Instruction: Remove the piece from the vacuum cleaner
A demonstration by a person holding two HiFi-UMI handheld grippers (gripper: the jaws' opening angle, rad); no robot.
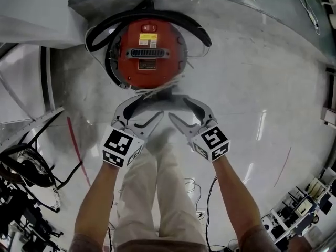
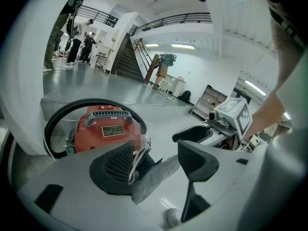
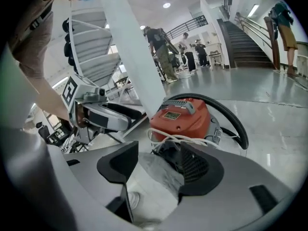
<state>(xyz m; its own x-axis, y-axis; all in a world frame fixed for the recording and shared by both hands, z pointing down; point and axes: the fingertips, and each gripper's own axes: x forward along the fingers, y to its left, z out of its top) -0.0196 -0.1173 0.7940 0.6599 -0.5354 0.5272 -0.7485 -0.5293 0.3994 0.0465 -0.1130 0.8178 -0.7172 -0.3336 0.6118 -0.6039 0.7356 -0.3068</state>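
A: The left tool (image 2: 155, 153) and the right tool (image 3: 160, 150) — how do they stand?
B: Both are released, jaws apart. The grey piece (image 3: 159, 170) lies between them, not pinched.
A: And the vacuum cleaner (image 1: 148, 51)?
B: Just beyond — red, on the floor (image 1: 252, 88), with the black hose (image 1: 194, 25) curled around it. The piece is at its near end.

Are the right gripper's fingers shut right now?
No, the right gripper has its fingers standing wide apart in the right gripper view.
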